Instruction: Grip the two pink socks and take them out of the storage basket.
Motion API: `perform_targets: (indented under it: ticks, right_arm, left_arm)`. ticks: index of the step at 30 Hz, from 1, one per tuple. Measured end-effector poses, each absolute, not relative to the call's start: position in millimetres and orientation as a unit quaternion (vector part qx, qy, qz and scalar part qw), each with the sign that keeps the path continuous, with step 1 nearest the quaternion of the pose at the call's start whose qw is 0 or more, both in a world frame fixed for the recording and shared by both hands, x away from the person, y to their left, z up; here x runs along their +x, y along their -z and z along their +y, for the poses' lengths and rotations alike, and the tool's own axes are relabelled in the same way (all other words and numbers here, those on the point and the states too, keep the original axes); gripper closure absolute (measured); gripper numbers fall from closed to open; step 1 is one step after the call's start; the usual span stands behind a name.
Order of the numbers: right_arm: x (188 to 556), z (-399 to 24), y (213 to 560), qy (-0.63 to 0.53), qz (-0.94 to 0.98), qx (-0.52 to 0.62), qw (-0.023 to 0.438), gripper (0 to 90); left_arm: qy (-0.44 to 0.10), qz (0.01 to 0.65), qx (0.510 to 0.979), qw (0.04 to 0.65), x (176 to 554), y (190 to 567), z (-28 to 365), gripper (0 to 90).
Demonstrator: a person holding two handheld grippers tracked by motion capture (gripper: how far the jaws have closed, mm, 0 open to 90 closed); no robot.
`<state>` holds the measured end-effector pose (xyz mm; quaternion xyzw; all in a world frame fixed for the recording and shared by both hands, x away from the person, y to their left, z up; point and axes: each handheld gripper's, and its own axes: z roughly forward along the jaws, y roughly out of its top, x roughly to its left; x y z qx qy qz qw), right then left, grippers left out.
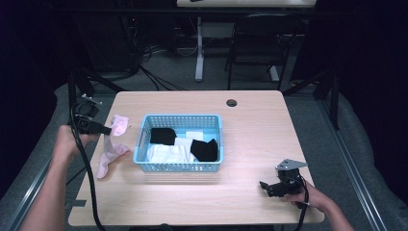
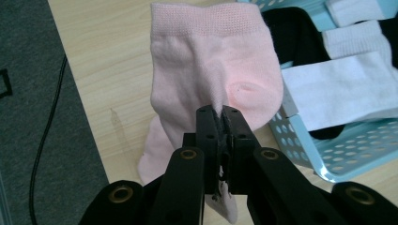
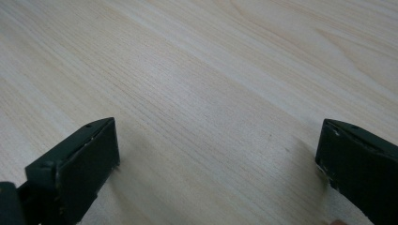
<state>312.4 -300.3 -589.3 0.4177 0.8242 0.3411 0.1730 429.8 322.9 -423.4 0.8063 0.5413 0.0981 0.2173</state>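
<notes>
Sorting socks appears to be the work in hand, and it looks only partly done: the blue basket [image 1: 139, 144] in the middle of the table [image 1: 250, 125] holds several black socks [image 1: 162, 135] and white socks [image 1: 166, 154], while two pink ones are outside it at the table's left edge. The left gripper [image 1: 107, 128] has its fingers [image 2: 209, 140] clenched on the pink sock [image 2: 211, 70], pinching a fold of cloth near the heel and holding it lifted just left of the basket's left wall. In the left gripper view that sock hangs with its long axis running roughly away from the camera, the ribbed cuff at the far end pointing toward the back of the table and the toe end drooping down beneath the fingers. A second pink sock [image 1: 108, 159] lies flat on the table below and toward the person, its length slanting from the basket's near left corner down toward the left front edge. The right gripper [image 1: 269, 187] rests low over bare wood at the table's front right, well apart from the basket, its fingers [image 3: 75, 173] spread wide and released, holding nothing. Whether the lifted sock is on its way into the basket or out to join its mate, I cannot tell; either way, my judgement is that the pink pair remains to be dealt with.
</notes>
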Motion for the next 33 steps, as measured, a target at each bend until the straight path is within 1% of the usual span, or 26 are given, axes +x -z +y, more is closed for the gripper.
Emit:
perform_targets:
  ticks: [10, 14, 21, 23, 28, 29, 33]
  right_arm:
    - [312, -300, 589, -0.339, 0.825, 0.418, 0.174, 0.0]
    - [312, -300, 589, -0.339, 0.825, 0.418, 0.174, 0.0]
    - [312, -300, 589, -0.339, 0.825, 0.418, 0.174, 0.0]
    - [312, -300, 589, -0.339, 0.825, 0.418, 0.174, 0.0]
    - [312, -300, 589, -0.339, 0.824, 0.418, 0.174, 0.0]
    - [312, -300, 589, -0.339, 0.825, 0.418, 0.174, 0.0]
    - [312, -300, 589, -0.339, 0.825, 0.418, 0.174, 0.0]
  left_arm:
    - [-0.072, 0.560, 0.801, 0.200, 451, 470, 320, 86.6]
    - [-0.062, 0.578, 0.788, 0.201, 458, 489, 323, 86.4]
    - [-0.053, 0.602, 0.773, 0.195, 467, 506, 324, 84.8]
    - [-0.055, 0.605, 0.771, 0.190, 468, 506, 323, 78.6]
    - [-0.083, 0.609, 0.767, 0.186, 462, 496, 324, 51.7]
    - [-0.091, 0.609, 0.765, 0.187, 460, 492, 325, 47.6]
    - [-0.114, 0.605, 0.764, 0.194, 446, 477, 329, 36.5]
